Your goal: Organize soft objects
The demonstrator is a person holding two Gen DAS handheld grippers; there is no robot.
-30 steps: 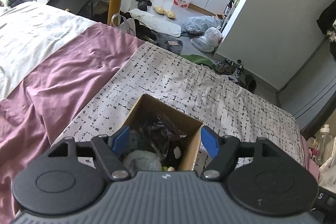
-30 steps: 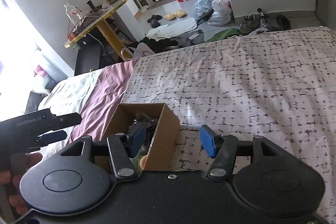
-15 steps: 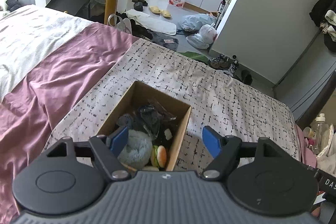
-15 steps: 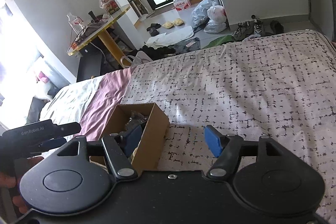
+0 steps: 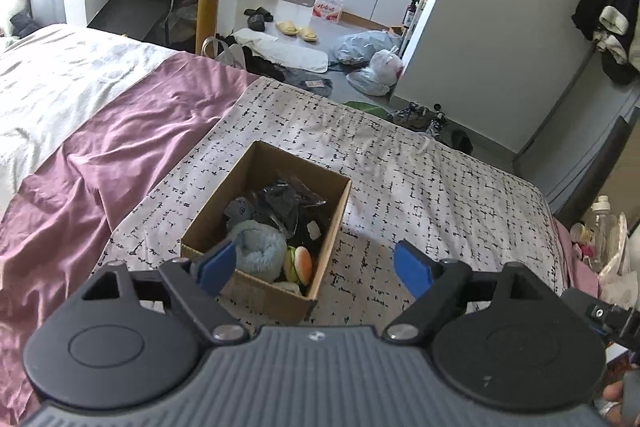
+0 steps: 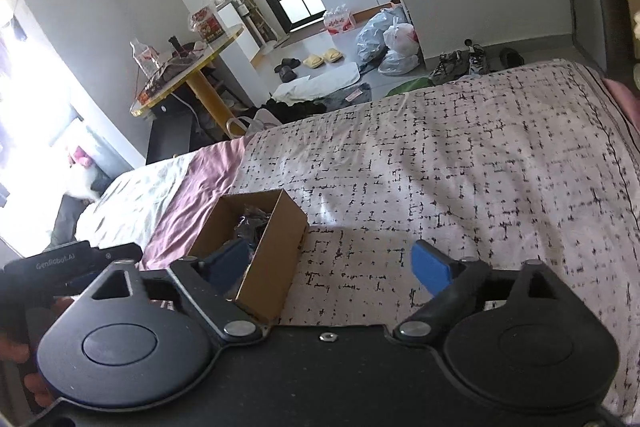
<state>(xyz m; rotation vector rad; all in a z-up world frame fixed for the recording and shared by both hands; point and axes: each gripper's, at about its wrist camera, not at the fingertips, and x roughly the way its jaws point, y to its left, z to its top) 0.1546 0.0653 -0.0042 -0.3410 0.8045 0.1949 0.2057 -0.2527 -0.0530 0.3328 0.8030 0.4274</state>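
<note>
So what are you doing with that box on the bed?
A person is holding a gripper in each hand and tidying soft things into a cardboard box that sits on the patterned blanket. The box already holds a fluffy blue toy, a small burger toy and some dark plastic bags. The left gripper and the right gripper are both empty, and their jaws are opening, with nothing between them.

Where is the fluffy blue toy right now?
In the left wrist view, the fluffy blue toy lies inside the cardboard box on the patterned blanket, at its near end beside a small burger toy.
</note>
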